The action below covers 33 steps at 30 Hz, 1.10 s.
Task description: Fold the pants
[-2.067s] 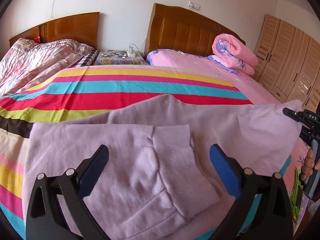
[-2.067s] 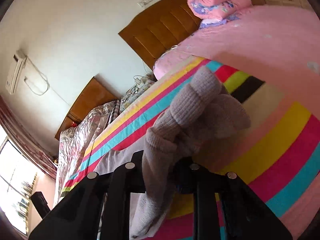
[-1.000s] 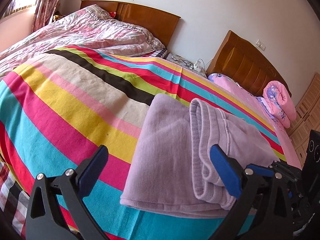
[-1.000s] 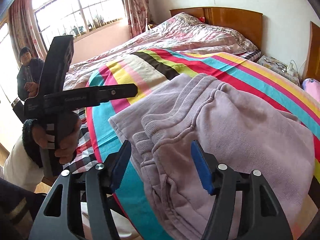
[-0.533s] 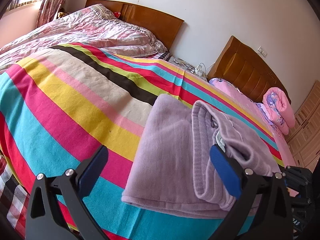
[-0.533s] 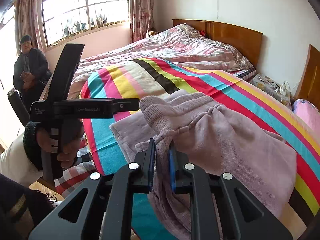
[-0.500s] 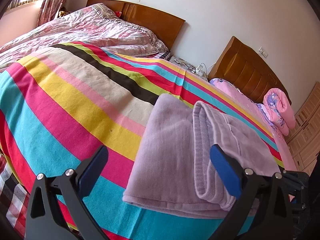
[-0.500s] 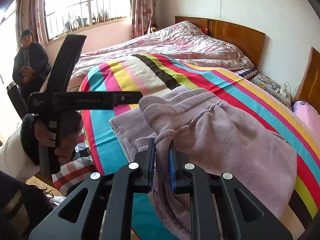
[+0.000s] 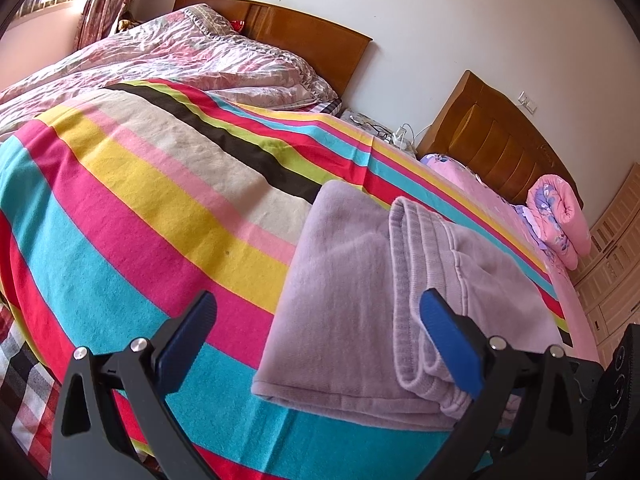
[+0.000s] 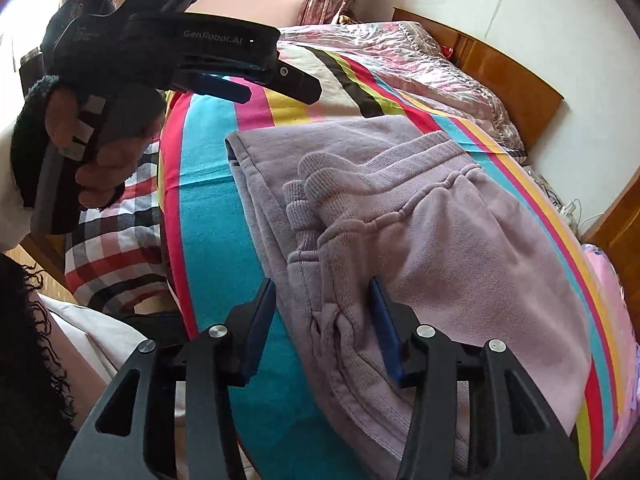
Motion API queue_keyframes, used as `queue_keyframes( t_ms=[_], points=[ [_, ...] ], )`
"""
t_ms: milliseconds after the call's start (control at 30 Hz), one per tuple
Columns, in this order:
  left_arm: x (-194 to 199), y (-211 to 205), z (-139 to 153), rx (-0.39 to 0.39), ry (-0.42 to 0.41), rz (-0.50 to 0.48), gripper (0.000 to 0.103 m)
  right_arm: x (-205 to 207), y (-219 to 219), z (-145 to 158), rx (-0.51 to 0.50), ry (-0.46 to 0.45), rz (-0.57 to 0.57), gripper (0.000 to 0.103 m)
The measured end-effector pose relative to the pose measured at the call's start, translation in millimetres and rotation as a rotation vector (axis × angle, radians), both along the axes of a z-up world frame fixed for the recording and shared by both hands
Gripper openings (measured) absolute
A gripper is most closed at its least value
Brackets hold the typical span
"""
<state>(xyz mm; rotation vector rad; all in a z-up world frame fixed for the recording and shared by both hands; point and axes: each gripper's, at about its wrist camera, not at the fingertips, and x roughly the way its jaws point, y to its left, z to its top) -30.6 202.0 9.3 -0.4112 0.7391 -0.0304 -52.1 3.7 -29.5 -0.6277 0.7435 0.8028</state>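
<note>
With the folded lilac fleece pants (image 10: 440, 240) lying on the striped blanket's (image 9: 120, 208) near edge, my right tongs (image 10: 320, 326) are opening around the bunched waistband, left tongs (image 9: 316, 336) apart and empty, so I'd back off straight.

folded pants (image 9: 384, 280) sit on the striped blanket (image 9: 140, 184) lower right of the frame, rolled quilt (image 9: 560, 220) behind at far right.

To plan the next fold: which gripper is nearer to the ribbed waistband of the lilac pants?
Right gripper: its opening jaws straddle the ribbed waistband. The left gripper hovers open beside it, over the folded legs.
</note>
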Motion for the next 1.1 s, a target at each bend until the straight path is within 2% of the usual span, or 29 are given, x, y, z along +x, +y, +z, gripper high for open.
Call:
queue_keyframes(
  t_ms=[33,133,200,367,433,533,600,667,767,833,900,967,1033,1100],
  points=[
    [0.1,-0.4,0.4,-0.002,0.000,-0.003,0.102,0.1,0.2,-0.5,-0.007,-0.004,0.002,0.033],
    [1.3,-1.0,0.5,-0.017,0.004,-0.021,0.102,-9.2,10.0,-7.9,-0.107,-0.095,0.045,0.033],
    [1.4,-1.5,1.5,-0.025,0.003,-0.028,0.102,-12.6,13.6,-9.3,-0.129,-0.112,0.057,0.036],
    [1.5,-2.4,4.3,-0.050,0.003,-0.048,0.102,-19.8,22.3,-17.8,-0.226,-0.191,0.105,0.036],
    [1.6,-2.8,4.4,-0.063,0.008,-0.055,0.102,-18.5,19.7,-15.1,-0.210,-0.206,0.101,0.025],
    [2.2,-2.6,6.1,-0.096,0.016,-0.075,0.102,-14.5,5.4,4.6,-0.080,-0.201,0.051,0.016],
    [4.8,0.4,8.6,-0.157,0.020,-0.101,0.102,-12.8,-3.8,16.6,0.002,-0.209,0.007,0.016],
    [11.8,4.7,9.4,-0.269,0.037,-0.146,0.102,-10.3,-11.3,24.8,0.081,-0.205,-0.032,0.015],
    [27.0,9.2,-0.5,-0.539,0.084,-0.255,0.101,-8.4,-16.7,31.6,0.164,-0.207,-0.089,0.015],
    [36.4,7.8,-10.5,-0.669,0.143,-0.296,0.101,-10.6,-16.2,33.2,0.181,-0.223,-0.101,0.015],
    [45.2,1.6,-16.6,-0.724,0.188,-0.335,0.101,-12.2,-15.2,33.1,0.177,-0.232,-0.098,0.015],
    [55.9,-8.9,-20.3,-0.742,0.249,-0.375,0.101,-13.8,-12.6,31.0,0.157,-0.236,-0.084,0.015],
    [68.6,-24.1,-19.5,-0.730,0.281,-0.438,0.101,-18.3,-7.4,26.3,0.121,-0.254,-0.062,0.015],
    [82.7,-42.3,-18.2,-0.676,0.321,-0.475,0.101,-19.6,-6.2,24.5,0.121,-0.247,-0.058,0.015]
  ],
)
